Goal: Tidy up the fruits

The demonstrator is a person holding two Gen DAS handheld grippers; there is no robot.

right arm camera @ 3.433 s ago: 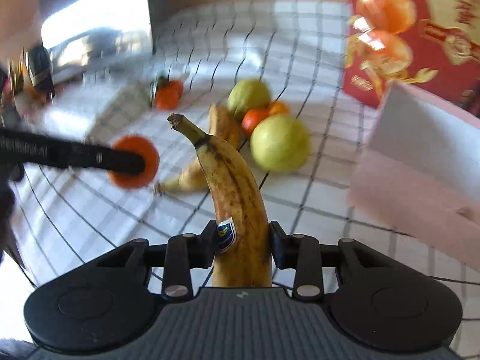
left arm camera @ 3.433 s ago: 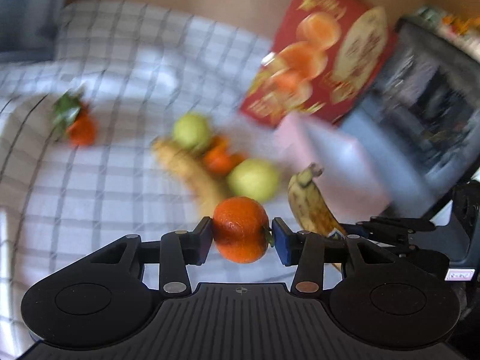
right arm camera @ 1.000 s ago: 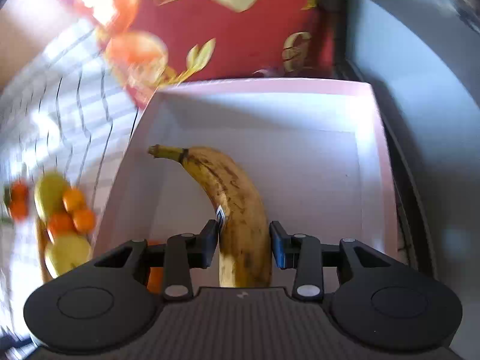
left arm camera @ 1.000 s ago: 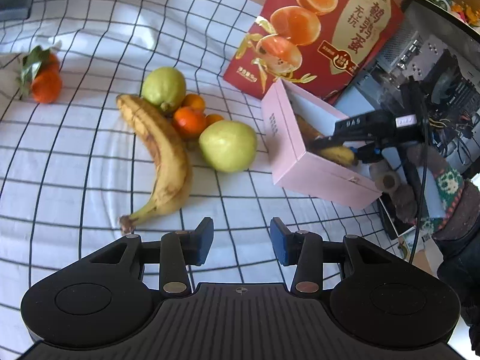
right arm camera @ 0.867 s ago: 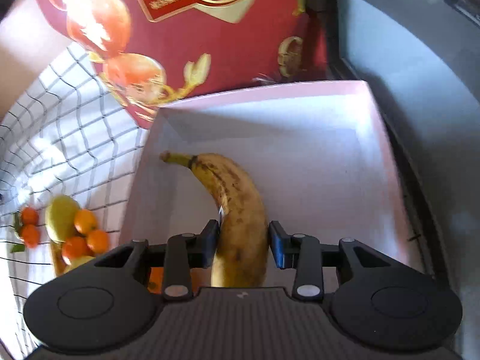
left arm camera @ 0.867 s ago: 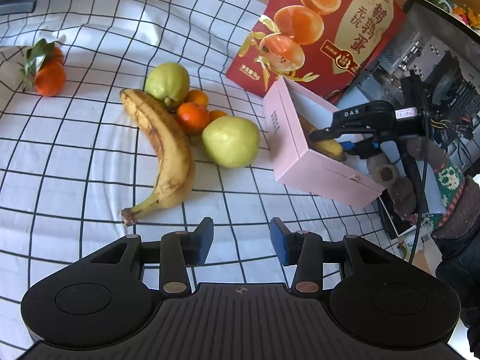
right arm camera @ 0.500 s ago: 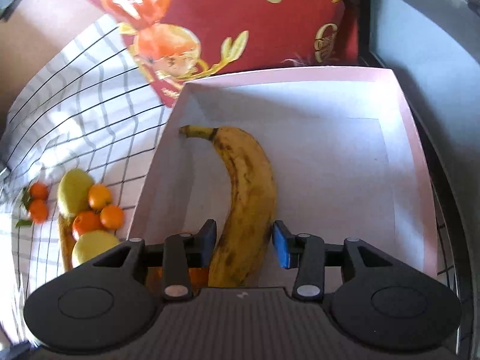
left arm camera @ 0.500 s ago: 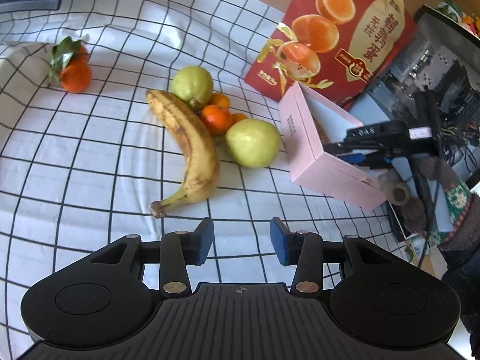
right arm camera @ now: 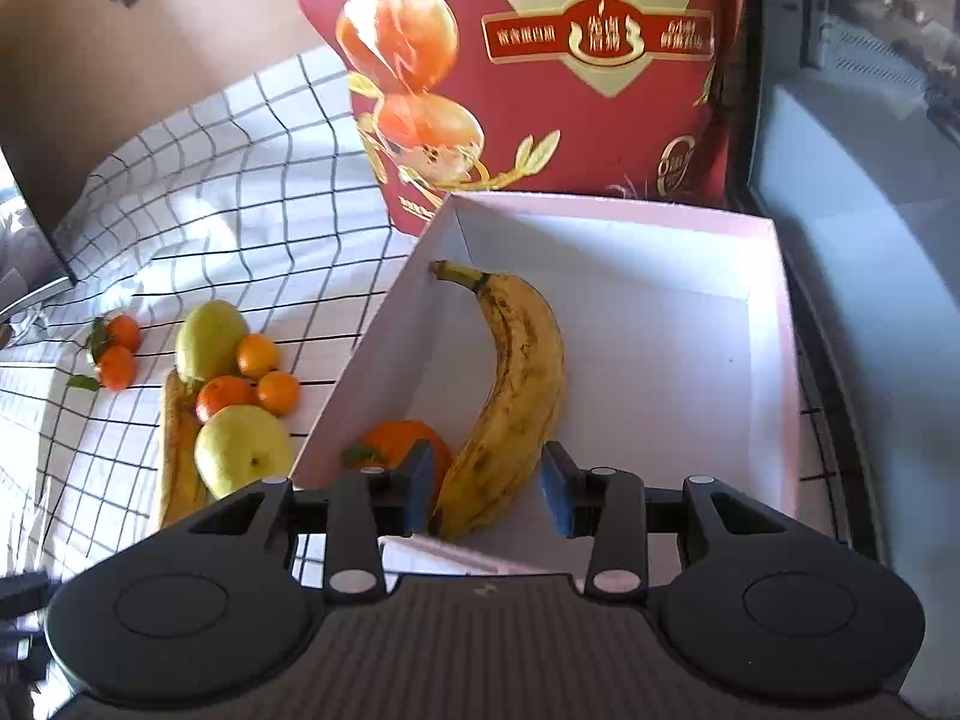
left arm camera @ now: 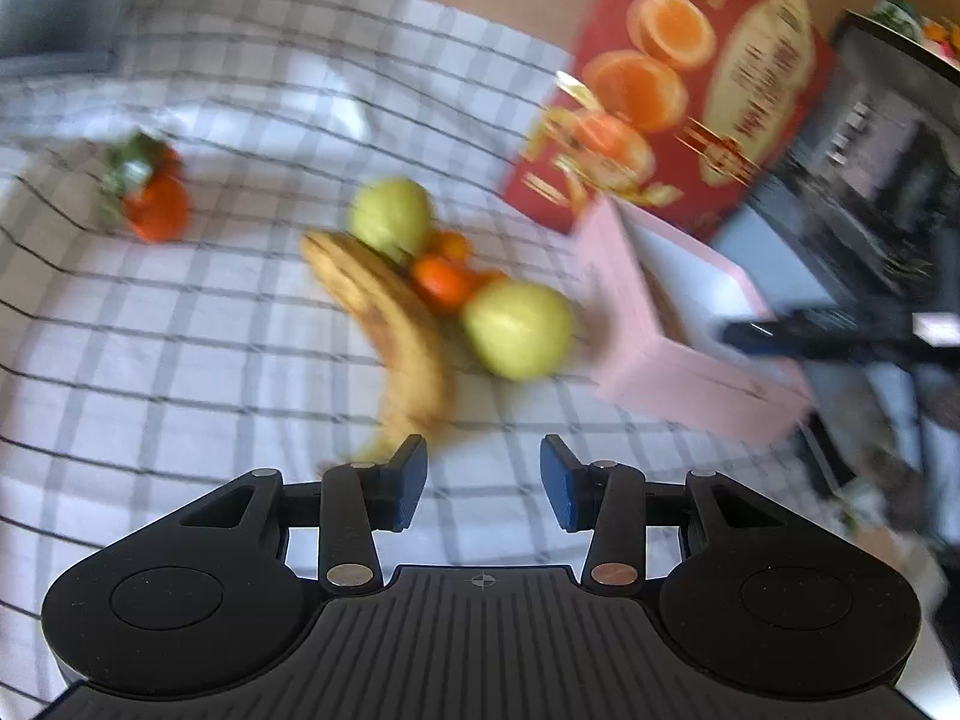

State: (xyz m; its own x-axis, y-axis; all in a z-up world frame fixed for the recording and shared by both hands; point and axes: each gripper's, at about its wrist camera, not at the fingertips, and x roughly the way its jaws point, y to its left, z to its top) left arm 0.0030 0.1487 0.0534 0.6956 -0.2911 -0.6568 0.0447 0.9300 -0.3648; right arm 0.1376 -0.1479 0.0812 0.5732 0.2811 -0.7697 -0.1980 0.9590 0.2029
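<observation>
Checked cloth (left arm camera: 180, 330) under fruit pile; banana (right arm camera: 516, 390) lies in pink box (right arm camera: 774, 324). Right gripper (right arm camera: 486, 489) parted, jaws just closing, released; left gripper (left arm camera: 483, 483) parted, empty.

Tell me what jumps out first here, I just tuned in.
The pink box stands in front of the red carton, holding a spotted banana and an orange. Left of it on the checked cloth lies a pile: two green fruits, small oranges, a second banana.
</observation>
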